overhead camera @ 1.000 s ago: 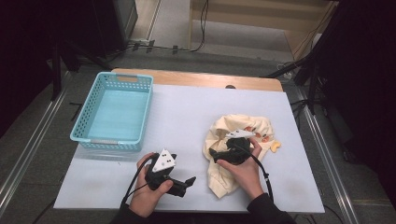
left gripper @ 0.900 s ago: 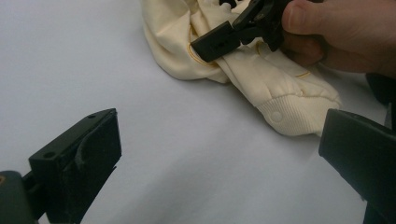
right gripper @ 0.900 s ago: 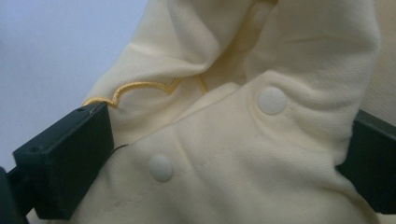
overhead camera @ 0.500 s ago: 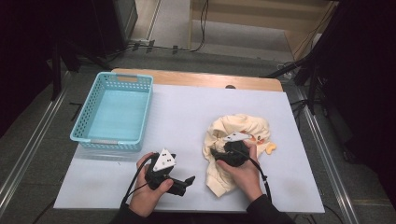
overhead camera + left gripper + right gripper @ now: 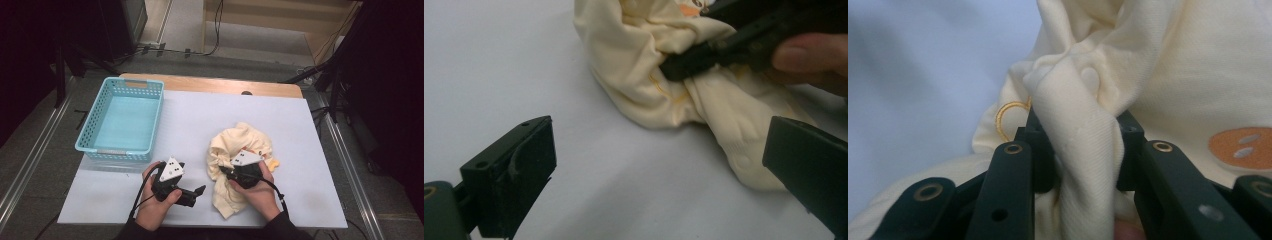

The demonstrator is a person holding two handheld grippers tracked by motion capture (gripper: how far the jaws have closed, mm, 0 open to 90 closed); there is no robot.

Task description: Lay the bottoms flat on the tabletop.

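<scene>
A: High view: cream garment (image 5: 239, 150) crumpled on the white table (image 5: 200, 120), right of centre at the near side. Right gripper (image 5: 226, 171) dug into its near-left edge; left gripper (image 5: 199, 192) just left, resting on bare table. Blue basket (image 5: 122, 120) far left.

B: Left gripper view: jaws wide apart, gripping nothing; garment beyond them, the other gripper biting into a fold.

A: Right gripper view: jaws just closing, clamped on a bunched fold of cloth; orange patch (image 5: 1243, 146) at right.
</scene>
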